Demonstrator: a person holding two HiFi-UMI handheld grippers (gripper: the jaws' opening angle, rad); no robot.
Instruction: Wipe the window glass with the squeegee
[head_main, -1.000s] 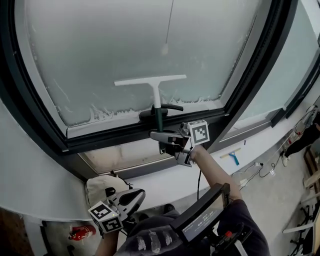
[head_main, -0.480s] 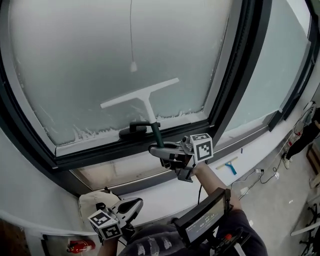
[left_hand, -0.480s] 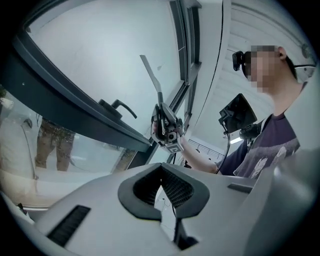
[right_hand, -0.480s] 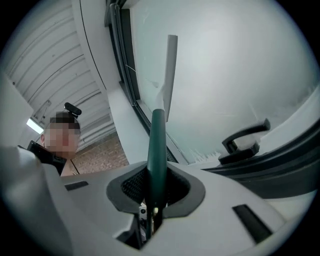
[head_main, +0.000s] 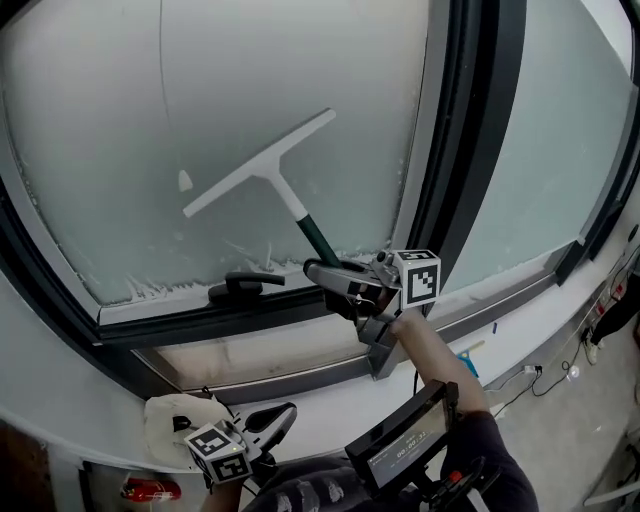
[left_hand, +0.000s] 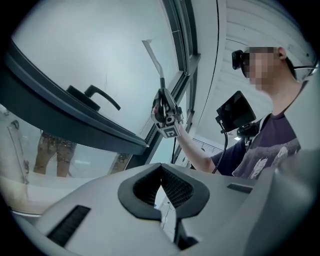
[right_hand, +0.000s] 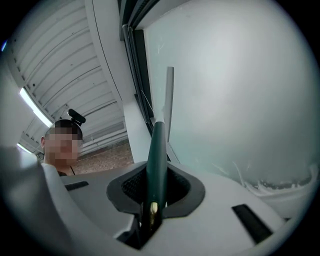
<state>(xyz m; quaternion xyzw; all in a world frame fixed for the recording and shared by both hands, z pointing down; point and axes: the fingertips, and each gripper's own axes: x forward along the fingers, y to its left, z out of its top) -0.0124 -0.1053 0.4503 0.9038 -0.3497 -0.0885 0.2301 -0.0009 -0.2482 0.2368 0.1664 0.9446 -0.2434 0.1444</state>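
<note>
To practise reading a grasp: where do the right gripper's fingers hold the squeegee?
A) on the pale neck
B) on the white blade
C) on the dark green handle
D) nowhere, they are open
C: the right gripper view shows the right gripper closed on the dark green handle of the squeegee.

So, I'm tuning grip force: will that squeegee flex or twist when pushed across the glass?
Probably stiff: the squeegee blade looks straight against the window glass. Likely light, since the right gripper carries it by the handle end alone. That long lever might pivot in the jaws.
</note>
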